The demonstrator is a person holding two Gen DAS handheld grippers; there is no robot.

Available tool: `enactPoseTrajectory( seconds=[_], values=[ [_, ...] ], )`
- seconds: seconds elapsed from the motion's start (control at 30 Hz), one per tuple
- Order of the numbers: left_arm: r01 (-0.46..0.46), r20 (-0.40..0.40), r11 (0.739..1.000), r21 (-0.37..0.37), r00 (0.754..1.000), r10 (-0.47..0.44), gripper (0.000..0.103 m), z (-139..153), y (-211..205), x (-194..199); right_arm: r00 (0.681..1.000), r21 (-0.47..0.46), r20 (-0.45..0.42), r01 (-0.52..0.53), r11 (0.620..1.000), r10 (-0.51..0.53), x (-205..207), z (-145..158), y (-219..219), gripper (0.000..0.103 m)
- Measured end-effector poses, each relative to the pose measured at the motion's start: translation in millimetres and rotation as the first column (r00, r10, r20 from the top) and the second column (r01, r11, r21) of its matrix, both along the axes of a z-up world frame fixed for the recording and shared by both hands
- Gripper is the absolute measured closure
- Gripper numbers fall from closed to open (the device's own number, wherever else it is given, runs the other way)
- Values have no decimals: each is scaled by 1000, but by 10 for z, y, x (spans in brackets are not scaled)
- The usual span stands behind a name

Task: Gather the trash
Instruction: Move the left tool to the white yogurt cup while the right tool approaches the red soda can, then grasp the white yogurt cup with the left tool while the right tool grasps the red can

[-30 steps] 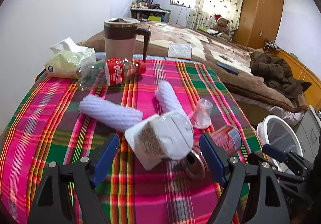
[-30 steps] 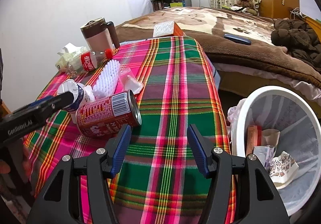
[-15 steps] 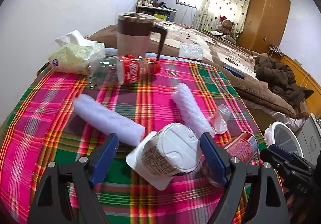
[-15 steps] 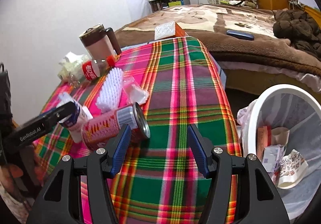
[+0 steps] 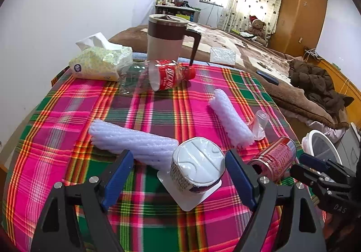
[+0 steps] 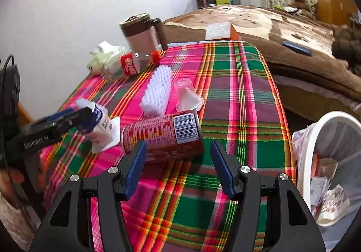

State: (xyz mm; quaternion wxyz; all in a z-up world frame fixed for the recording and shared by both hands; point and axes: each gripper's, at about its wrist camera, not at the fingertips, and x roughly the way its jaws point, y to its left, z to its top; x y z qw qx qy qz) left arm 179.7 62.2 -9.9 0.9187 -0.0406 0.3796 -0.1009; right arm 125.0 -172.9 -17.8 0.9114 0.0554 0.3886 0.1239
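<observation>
A white yogurt cup (image 5: 198, 165) lies on its side on a white card on the plaid table, between the open jaws of my left gripper (image 5: 179, 170); it also shows in the right wrist view (image 6: 99, 123). A red drink can (image 6: 162, 136) lies on its side just ahead of my open right gripper (image 6: 178, 161), partly between its fingertips; it also shows in the left wrist view (image 5: 274, 158). Two white foam rolls (image 5: 135, 143) (image 5: 231, 115), a clear plastic cup (image 6: 187, 97) and a cola bottle (image 5: 167, 77) lie further back. A white trash bin (image 6: 327, 161) stands right of the table.
A brown-lidded mug (image 5: 167, 37) and a tissue pack (image 5: 99, 61) stand at the table's far edge. A bed (image 6: 293, 33) with a tissue box lies beyond. The table edge drops off at right beside the bin.
My left gripper has risen and drawn back a little from the yogurt cup. My right gripper has moved left and forward, bringing the red can between its fingertips.
</observation>
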Motion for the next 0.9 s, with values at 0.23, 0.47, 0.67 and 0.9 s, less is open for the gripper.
enactPoseTrajectory(
  seconds=[0.23,0.47,0.67,0.9],
  values=[
    [-3,2,1000,22,1000,3,18,8,10,-42,1000,85,-27,-1,996,3,234,-23,-53,43],
    [-41,8,999,36,999,40,18,20,118,-30,991,132,-67,-108,985,118,-70,-108,119,43],
    [-46,10,998,31,999,46,18,16,149,-34,986,126,-3,-163,979,165,-199,50,154,43],
    [-37,12,999,10,999,37,18,16,120,-62,974,-7,84,-211,977,211,-49,120,288,43]
  ],
)
